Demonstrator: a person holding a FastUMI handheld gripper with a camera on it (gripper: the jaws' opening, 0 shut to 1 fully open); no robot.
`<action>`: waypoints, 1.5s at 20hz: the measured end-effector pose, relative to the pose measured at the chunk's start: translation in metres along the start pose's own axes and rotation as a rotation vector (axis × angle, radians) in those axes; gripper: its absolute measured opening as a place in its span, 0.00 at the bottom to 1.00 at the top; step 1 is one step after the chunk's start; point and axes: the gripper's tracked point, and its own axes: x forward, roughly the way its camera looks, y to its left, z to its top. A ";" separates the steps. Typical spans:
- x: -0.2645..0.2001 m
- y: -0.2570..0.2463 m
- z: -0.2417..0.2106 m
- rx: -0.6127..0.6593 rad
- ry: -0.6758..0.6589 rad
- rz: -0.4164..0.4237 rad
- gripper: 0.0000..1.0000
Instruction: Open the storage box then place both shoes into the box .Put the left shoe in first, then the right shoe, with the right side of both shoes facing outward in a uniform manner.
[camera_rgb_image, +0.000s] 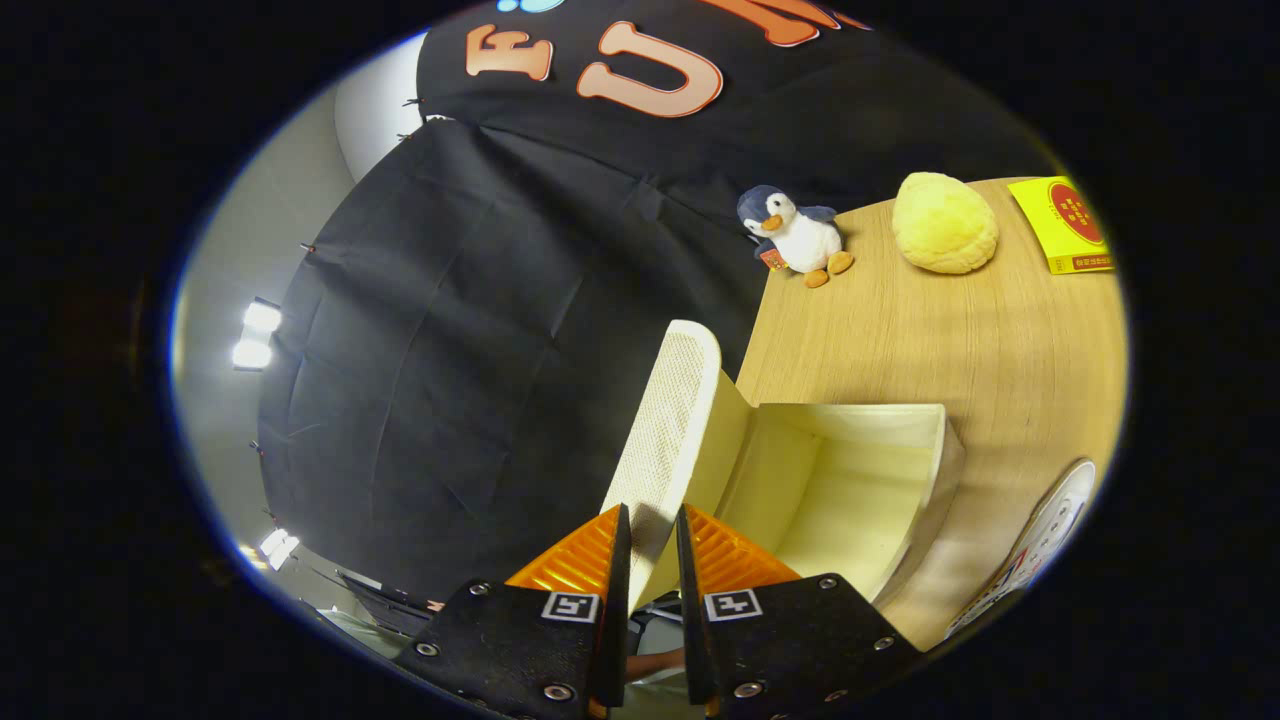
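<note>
The cream storage box (935, 470) stands on the wooden table (950, 330), just ahead of my fingers, and its inside is bare. Its lid (672, 420) is swung up and stands nearly upright at the box's left side. My gripper (650, 530) is shut on the lid's near edge, which sits pinched between the two fingers. A white sneaker (1045, 540) with printed markings lies on the table to the right of the box, only partly in view.
Beyond the box, at the back of the table, sit a small plush penguin (795, 238), a round yellow plush (945, 223) and a flat yellow packet (1068, 222). The table's left edge runs close beside the raised lid.
</note>
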 end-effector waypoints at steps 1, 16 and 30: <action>0.004 0.004 0.002 -0.006 -0.001 0.001 0.24; 0.069 0.031 0.003 -0.133 0.011 -0.055 0.54; 0.070 0.055 -0.001 -0.059 -0.006 0.043 0.71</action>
